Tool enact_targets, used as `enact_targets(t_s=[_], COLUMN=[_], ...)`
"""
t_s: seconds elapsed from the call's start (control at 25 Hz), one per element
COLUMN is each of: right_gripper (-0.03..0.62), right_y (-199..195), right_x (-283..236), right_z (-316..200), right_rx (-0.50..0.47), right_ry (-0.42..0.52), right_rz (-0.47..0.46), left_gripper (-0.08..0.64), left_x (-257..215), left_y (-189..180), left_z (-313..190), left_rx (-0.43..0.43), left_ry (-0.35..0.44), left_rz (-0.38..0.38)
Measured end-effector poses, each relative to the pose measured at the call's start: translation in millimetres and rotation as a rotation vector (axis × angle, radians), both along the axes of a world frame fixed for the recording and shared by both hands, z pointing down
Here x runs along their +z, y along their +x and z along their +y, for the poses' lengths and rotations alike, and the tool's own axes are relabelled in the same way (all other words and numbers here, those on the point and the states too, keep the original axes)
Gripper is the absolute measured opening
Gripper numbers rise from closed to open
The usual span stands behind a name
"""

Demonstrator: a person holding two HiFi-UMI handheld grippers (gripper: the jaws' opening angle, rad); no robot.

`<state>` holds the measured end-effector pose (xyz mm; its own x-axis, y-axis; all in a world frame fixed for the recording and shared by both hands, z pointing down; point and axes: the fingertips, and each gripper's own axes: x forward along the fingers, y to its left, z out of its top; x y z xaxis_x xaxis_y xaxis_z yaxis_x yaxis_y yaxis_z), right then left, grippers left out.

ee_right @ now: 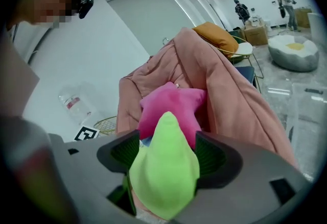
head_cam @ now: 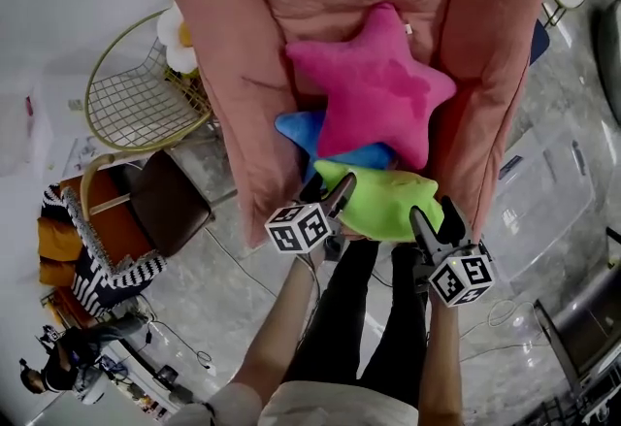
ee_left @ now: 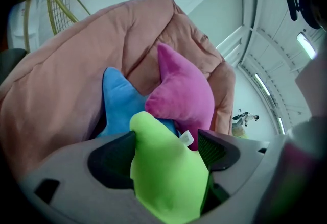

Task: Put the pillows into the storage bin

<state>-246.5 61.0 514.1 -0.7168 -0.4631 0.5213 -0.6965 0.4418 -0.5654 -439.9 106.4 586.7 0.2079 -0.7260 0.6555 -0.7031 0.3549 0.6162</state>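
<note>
Green pillow point(head_cam: 383, 206) lies at the front edge of the pink soft bin point(head_cam: 243, 75), touching the blue pillow point(head_cam: 301, 131) and pink pillow point(head_cam: 374, 84). Left gripper point(head_cam: 330, 186) and right gripper point(head_cam: 435, 213) both have their jaws spread, each around one tip of the green pillow.

Left gripper point(head_cam: 330, 187), right gripper point(head_cam: 435, 218): fingers point(ee_left: 110, 162) apart.

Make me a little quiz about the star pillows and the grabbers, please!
1. Which pillow has its points between the jaws of the left gripper and the right gripper? A pink, B green, C blue.
2. True or false: the blue one lies on top of the pink one.
3. How many star pillows are in the peach armchair?

Key:
1. B, the green pillow.
2. False: the pink pillow lies over the blue pillow.
3. Three.
</note>
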Motion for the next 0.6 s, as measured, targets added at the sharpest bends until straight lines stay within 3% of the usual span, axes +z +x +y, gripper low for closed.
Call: enact_targets(t_s=[0.12,0.24,0.48,0.6], right_gripper=[0.368,0.398,0.398,0.362], right_y=[-9,-16,-33,-37], right_x=[11,22,47,50], right_z=[-7,-11,-8,-3], right_rx=[0.014,0.002,-0.035,-0.072], right_ry=[-0.023,-0.049,-0.110,-0.100], right_rz=[0.036,0.065,0.131,0.175], left_gripper=[0.351,0.362,0.368,0.367], left_x=[3,6,25,28], left_y=[-2,-6,4,2], left_z=[1,5,-7,-9], left_rx=[-0.013,-0.041,-0.008,0.007], left_ry=[-0.029,-0.081,-0.090,-0.060], left_rz=[-0.004,-0.066,-0.037,-0.031])
